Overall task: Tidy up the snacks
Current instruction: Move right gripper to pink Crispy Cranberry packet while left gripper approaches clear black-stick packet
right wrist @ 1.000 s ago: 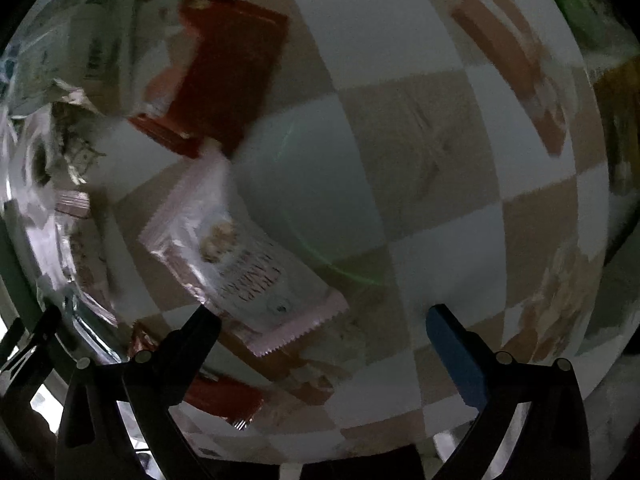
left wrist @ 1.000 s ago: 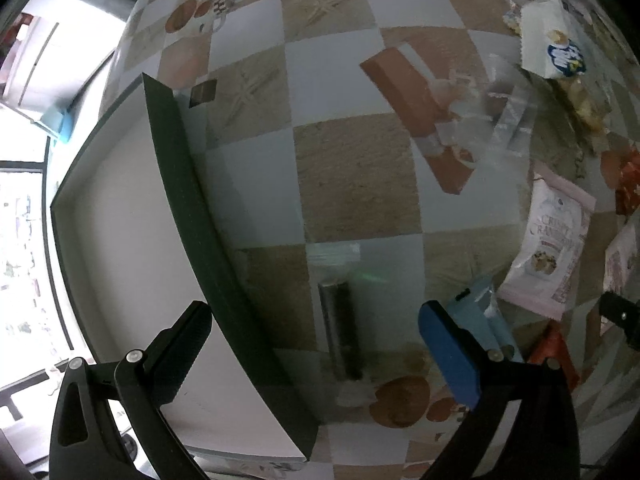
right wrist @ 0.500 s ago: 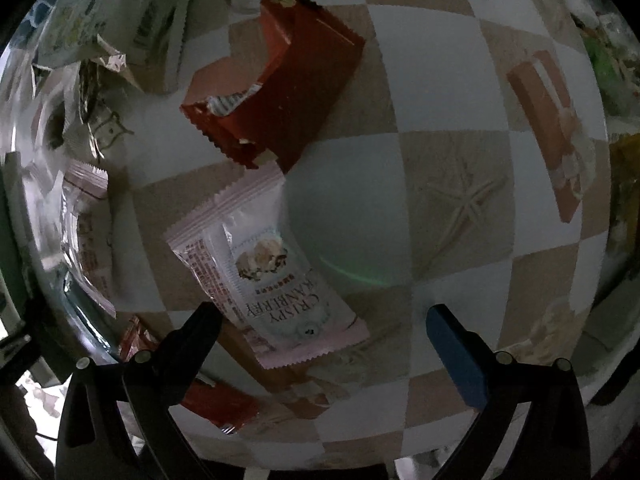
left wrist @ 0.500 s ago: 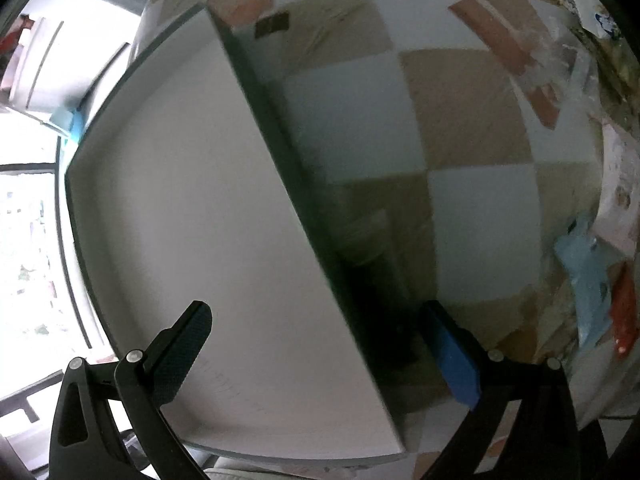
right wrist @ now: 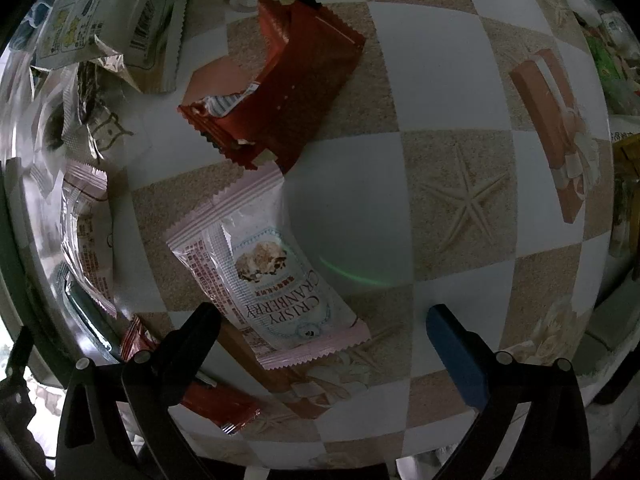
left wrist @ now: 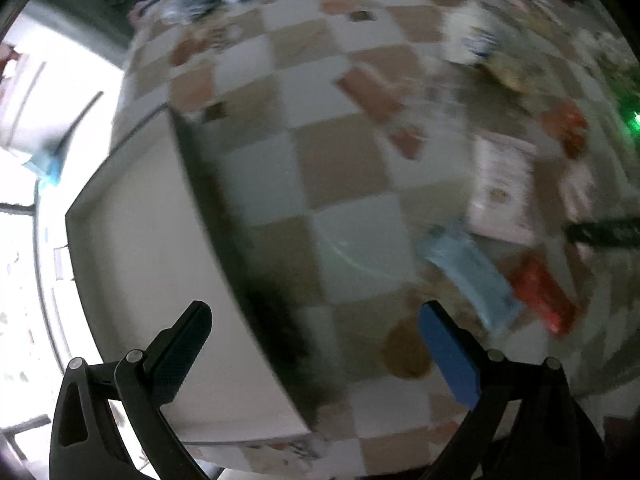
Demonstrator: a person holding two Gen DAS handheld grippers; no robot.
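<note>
Over the table [right wrist: 440, 80], your right tool [right wrist: 320, 320] gaped wide above the cranberry packet [right wrist: 272, 272]; your left tool [left wrist: 316, 320] hung wide, empty.

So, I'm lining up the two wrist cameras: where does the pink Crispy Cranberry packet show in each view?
Left wrist view: the pink Crispy Cranberry packet lies blurred at centre right, beyond the light blue packet.
Right wrist view: it lies at lower centre, just ahead of the open right gripper, below the dark red wrapper.
Shared landmark: the checkered tablecloth.
</note>
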